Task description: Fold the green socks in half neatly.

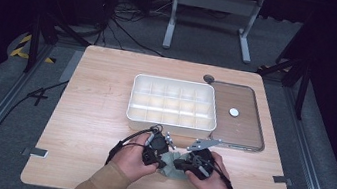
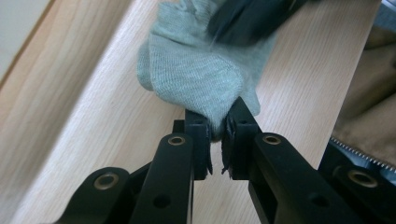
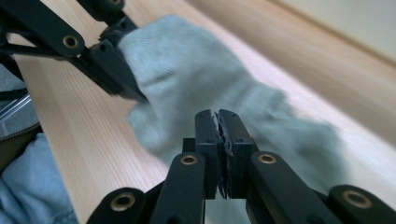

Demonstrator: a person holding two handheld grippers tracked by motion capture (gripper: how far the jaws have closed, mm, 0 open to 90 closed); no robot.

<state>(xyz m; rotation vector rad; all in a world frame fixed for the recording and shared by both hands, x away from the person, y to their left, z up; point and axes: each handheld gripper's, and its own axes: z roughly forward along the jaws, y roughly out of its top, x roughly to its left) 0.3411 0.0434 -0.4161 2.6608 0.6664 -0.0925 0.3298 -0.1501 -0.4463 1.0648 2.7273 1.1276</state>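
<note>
A crumpled grey sock [image 2: 201, 74] lies before the white tray [image 1: 171, 121]. Left tongs [image 2: 215, 133] pinch its edge; right tongs [image 3: 218, 122] sit closed against it, grip unclear.

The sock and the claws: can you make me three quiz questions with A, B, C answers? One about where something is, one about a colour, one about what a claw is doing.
1. Where is the white tray?
A. Beyond the hands, mid-table
B. On the floor
C. Under the sock

2. What colour is the sock?
A. Red
B. Grey
C. Yellow

3. What is the left claw doing?
A. Hanging wide open
B. Holding a cup
C. Pinching the sock

Answers:
1. A, the high view shows it on the wooden table past both hands.
2. B, the knit fabric looks pale grey in both gripper views.
3. C, fabric sits squeezed between its jaws.
</note>
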